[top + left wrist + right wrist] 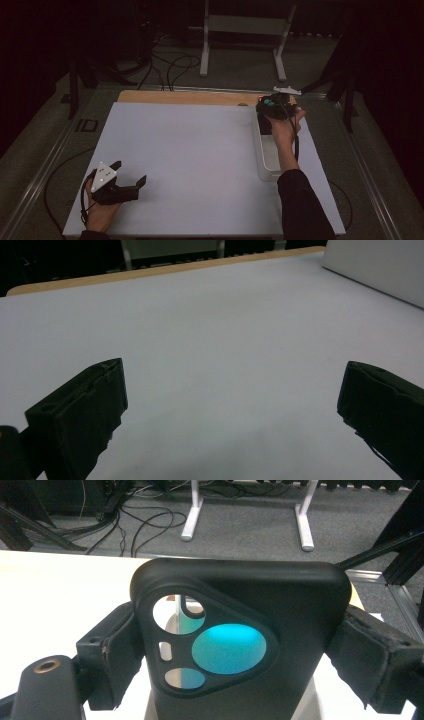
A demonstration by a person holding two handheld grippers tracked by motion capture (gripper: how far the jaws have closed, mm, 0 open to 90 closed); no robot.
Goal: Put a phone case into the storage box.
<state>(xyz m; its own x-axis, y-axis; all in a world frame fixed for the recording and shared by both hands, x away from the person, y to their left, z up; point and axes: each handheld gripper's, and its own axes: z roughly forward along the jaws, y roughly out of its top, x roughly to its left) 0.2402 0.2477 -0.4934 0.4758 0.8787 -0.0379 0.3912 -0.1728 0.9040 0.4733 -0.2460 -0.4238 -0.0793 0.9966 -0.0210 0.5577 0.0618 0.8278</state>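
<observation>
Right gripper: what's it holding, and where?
The right gripper clamps a black phone case by its two side edges, near the camera cutout end.

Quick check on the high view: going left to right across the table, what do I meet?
Left tongs, open in the person's left hand → bare white tabletop → clear bin → right tongs shut on a black phone case.

Each tool was black with padded jaws: the left tool [131, 182] carried a grey three-cornered plate, a black cable trailed, and the right arm wore a dark sleeve [300, 200].
</observation>
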